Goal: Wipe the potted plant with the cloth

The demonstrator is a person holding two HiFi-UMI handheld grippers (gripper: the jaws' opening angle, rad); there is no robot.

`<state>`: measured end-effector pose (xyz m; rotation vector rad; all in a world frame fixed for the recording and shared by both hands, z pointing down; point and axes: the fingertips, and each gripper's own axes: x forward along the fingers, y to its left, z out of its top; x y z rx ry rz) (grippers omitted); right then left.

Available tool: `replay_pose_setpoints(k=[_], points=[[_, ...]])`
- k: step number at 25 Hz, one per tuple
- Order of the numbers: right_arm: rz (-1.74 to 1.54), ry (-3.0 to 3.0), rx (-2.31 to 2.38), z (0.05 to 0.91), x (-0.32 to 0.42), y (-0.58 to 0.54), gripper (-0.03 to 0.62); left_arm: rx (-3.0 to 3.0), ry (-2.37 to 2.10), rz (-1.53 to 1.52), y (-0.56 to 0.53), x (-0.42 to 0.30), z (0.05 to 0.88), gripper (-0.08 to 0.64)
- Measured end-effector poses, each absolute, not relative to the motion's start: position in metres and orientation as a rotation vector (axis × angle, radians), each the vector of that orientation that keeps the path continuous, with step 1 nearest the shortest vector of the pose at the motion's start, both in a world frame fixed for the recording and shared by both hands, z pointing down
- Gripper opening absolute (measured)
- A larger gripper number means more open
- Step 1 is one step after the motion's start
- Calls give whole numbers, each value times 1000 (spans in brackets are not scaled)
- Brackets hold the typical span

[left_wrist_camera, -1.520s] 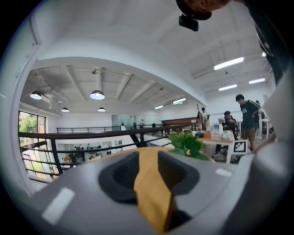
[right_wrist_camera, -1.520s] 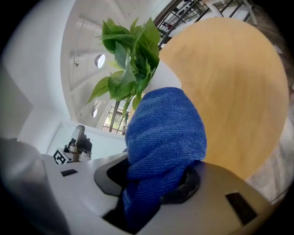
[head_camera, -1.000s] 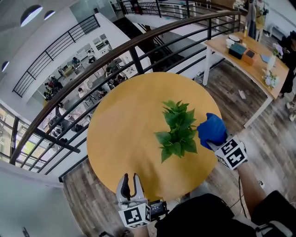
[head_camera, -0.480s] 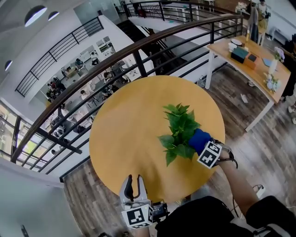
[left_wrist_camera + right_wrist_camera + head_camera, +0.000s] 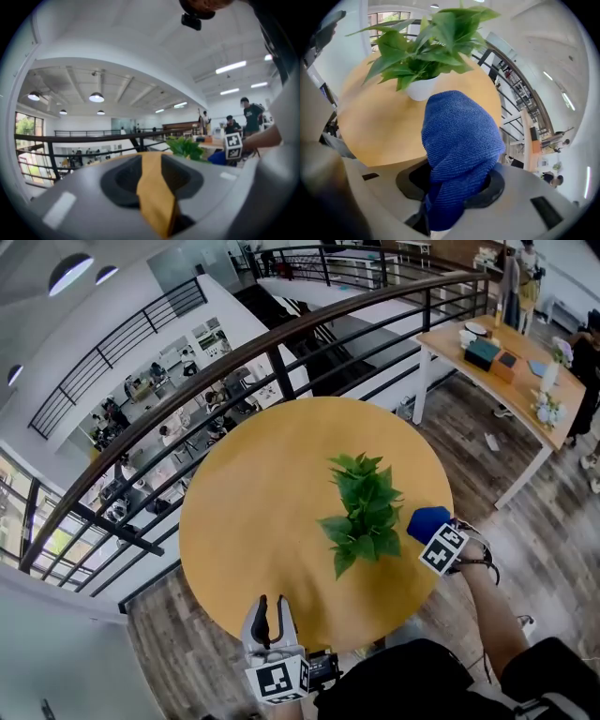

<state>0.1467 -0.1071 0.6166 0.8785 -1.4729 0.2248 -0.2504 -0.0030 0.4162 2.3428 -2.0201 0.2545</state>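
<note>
The right claw (image 5: 431, 532) grips the bunched blue cloth (image 5: 459, 140) just right of the plant (image 5: 361, 512), right of centre on the round desk (image 5: 253, 512). Best stroke lightly along each leaf so nothing tips. The left claw (image 5: 266, 615) hangs open, empty, at the near edge.

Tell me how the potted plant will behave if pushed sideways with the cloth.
Probably tips easily: the potted plant spreads wide leaves over a small white pot standing free on the table. Leaves look thin, so they would likely bend before the pot slides. The cloth in the right gripper looks soft, unlikely to tear them.
</note>
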Motion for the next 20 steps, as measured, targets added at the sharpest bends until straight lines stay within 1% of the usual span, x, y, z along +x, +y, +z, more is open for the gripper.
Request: replay_pose_setpoints(k=[2, 4, 7, 9, 11, 13, 20], points=[[152, -1492, 999, 576, 155, -127, 169, 2339, -2021, 254, -2, -252, 416, 126], [29, -1580, 1129, 514, 141, -147, 167, 2338, -2023, 258, -1, -254, 416, 126], [-232, -1733, 1239, 421, 94, -171, 169, 2337, -2027, 259, -2, -254, 414, 126], [-330, -1774, 1189, 400, 62, -181, 169, 2337, -2031, 255, -3, -253, 412, 126], [-335, -1732, 1069, 420, 43, -187, 169, 2341, -2032, 249, -3, -252, 409, 126], [-303, -1672, 973, 456, 40, -185, 169, 2342, -2035, 244, -1, -251, 407, 126], [-62, -1645, 931, 541, 79, -152, 169, 2316, -2061, 247, 4, -260, 410, 126]])
